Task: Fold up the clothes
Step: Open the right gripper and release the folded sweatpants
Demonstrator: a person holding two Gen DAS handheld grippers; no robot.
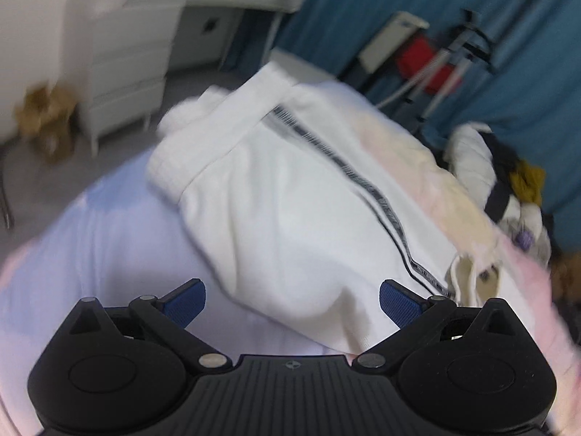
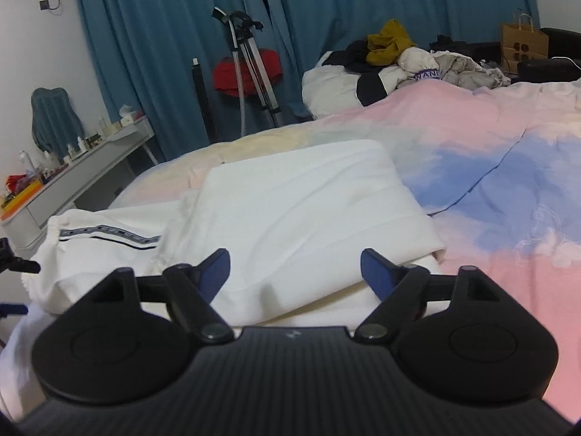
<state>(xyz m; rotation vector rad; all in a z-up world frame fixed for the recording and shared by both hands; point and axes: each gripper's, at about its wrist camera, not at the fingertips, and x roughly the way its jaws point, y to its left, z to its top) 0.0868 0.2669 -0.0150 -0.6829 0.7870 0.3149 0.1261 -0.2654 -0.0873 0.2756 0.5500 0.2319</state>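
A white garment with a dark striped band (image 1: 290, 196) lies partly folded on the bed; in the right wrist view it is the white garment (image 2: 290, 210), its top layer folded over and the striped waistband end at the left. My left gripper (image 1: 292, 299) hovers over the near edge of the garment, its blue pads wide apart with only cloth below them. My right gripper (image 2: 295, 269) stands open just above the folded layer, and its pads do not press on the cloth.
The bed cover (image 2: 490, 181) is pink, blue and cream. A pile of loose clothes (image 2: 395, 61) lies at the bed's far end. A white drawer unit (image 1: 123, 72), a cluttered desk (image 2: 72, 167), a red steamer on a stand (image 2: 250, 72) and blue curtains surround the bed.
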